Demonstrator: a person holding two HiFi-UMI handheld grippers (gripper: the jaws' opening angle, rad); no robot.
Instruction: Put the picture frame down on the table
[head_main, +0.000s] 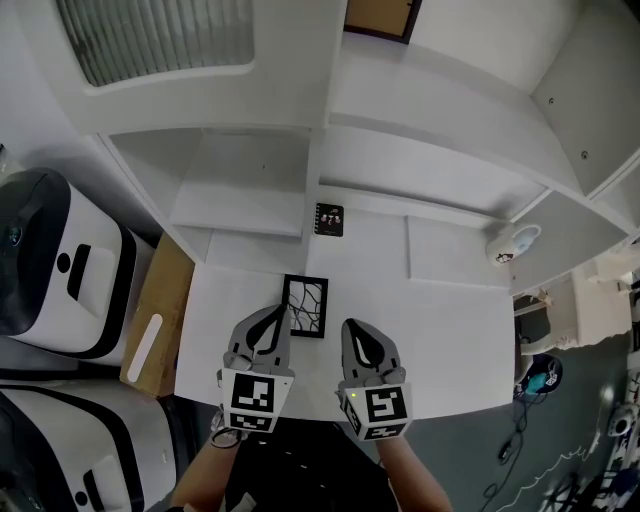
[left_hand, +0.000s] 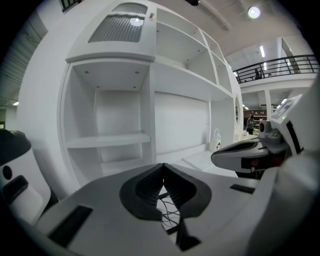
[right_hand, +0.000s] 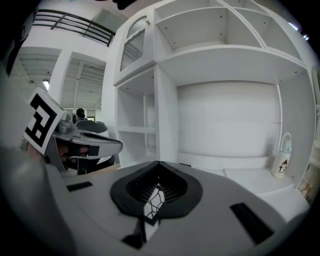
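Left gripper (head_main: 279, 313) and right gripper (head_main: 352, 326), each with jaws together and empty, above the white table's (head_main: 440, 340) near edge. Just beside the left tips, the black picture frame (head_main: 304, 306) lies flat, long axis running away from the person. Beyond: small dark card (head_main: 329, 219), white mug (head_main: 515, 243).

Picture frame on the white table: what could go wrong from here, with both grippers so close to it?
1. The left gripper, jaws shut, has its tips right at the left edge of the picture frame; pulling away carelessly could drag or spin it across the table.
2. The right gripper, also shut, sits just right of the frame; a sideways swing could bump it.
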